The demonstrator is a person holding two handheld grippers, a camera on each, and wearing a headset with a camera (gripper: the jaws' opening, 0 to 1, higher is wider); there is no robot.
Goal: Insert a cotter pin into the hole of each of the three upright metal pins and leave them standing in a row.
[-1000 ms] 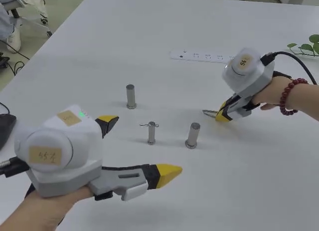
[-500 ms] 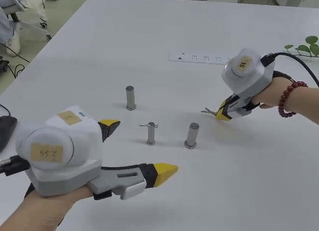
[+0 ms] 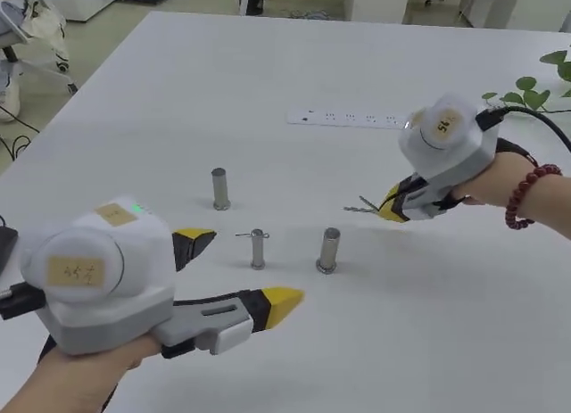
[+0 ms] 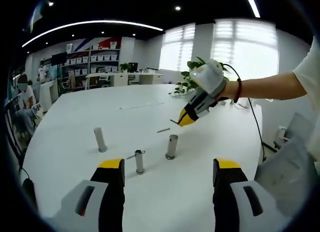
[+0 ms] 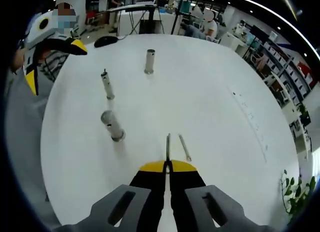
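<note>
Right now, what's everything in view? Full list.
table: 1, white, under everything
pins: 3, grey, upright mid-table
cotter pins: 2, metal; one through the middle pin, one in the right gripper
power strip: 1, white, far side of the table
plant: 1, green, far right edge
bracelet: 1, red beads, right wrist
left gripper: 1, white, black and yellow, open, near side of the pins
right gripper: 1, same colours, shut on a cotter pin, right of the pins

White worktable [image 3: 428, 324] with power strip [image 3: 352, 119] and leafy plant [image 3: 535, 87], in an office with bright windows [image 4: 240, 46], wall shelving [image 4: 95, 59] and ceiling strip light [image 4: 90, 26].
</note>
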